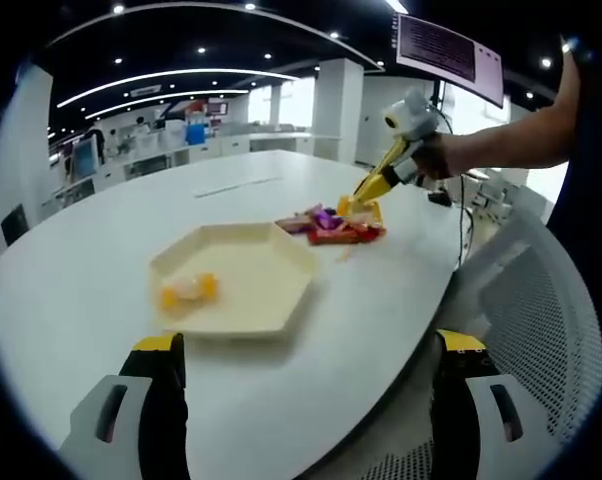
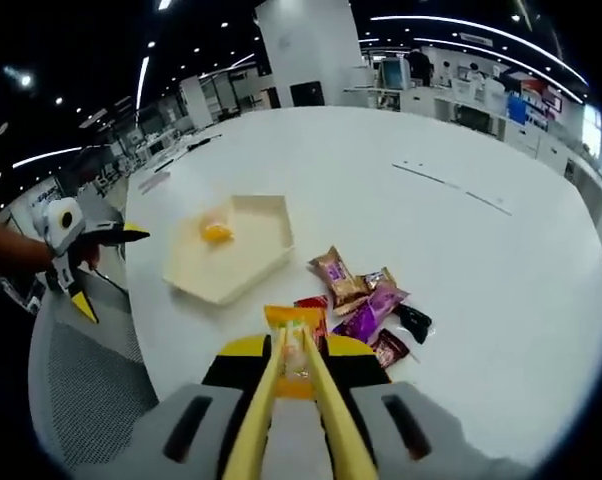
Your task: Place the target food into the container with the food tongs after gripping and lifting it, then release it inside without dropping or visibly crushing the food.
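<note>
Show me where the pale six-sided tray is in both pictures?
Left gripper view: the pale six-sided tray lies at centre, on the round white table.
Right gripper view: the tray lies left of centre.
Shared landmark: the pile of colourful snack packets beside it.

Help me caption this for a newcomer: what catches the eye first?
The pile of bright snack packets on the white table, with yellow tongs in the right gripper pinching an orange packet at its near edge. Beside the pile sits a cream hexagonal tray holding a yellow-and-white food piece.
</note>
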`<state>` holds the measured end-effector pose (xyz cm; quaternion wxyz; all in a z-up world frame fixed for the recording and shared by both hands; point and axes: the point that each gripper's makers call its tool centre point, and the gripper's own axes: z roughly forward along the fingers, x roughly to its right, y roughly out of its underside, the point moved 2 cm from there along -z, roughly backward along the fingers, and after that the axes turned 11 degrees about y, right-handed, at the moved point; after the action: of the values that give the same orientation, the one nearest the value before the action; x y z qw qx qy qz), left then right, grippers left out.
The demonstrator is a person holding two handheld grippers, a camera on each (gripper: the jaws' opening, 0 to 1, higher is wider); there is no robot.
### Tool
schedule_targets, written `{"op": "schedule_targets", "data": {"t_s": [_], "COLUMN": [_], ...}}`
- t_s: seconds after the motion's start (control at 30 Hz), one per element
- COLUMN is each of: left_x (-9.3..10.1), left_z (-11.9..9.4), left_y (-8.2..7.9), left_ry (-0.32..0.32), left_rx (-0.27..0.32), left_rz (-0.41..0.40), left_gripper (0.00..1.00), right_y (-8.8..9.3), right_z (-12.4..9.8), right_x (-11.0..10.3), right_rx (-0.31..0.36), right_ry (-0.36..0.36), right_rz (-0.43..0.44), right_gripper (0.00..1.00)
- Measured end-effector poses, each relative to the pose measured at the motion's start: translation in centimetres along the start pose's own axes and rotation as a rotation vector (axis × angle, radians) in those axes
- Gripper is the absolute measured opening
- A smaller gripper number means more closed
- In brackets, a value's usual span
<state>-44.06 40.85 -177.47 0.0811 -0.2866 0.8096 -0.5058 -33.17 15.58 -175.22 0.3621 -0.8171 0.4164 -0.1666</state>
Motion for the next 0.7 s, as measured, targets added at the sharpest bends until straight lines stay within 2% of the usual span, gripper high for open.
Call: {"op": "schedule_targets", "data": {"t_s": [0.3, 0.53, 0.7], "left_x": [0.2, 0.2, 0.1], "left_z": [0.0, 0.0, -0.1], "left_y": [0.0, 0.0, -0.1], "left_ry": [0.008, 0.002, -0.003], "left_rx": [-0.006, 0.000, 0.005], "left_rz": [0.018, 0.015, 0.016], "left_gripper": [0.99, 0.99, 0.99], "right_y": [-1.7, -3.0, -4.5], "right_z": [-0.8, -0.8, -0.4], "right_x": [0.8, 0.4, -0.6], "right_rx": [0.023, 0.040, 0.053], "right_ry": [0.021, 0.016, 0.001], "right_rz": [-0.004, -0.013, -0.026], "right_gripper": [0.17, 0.17, 0.17]}}
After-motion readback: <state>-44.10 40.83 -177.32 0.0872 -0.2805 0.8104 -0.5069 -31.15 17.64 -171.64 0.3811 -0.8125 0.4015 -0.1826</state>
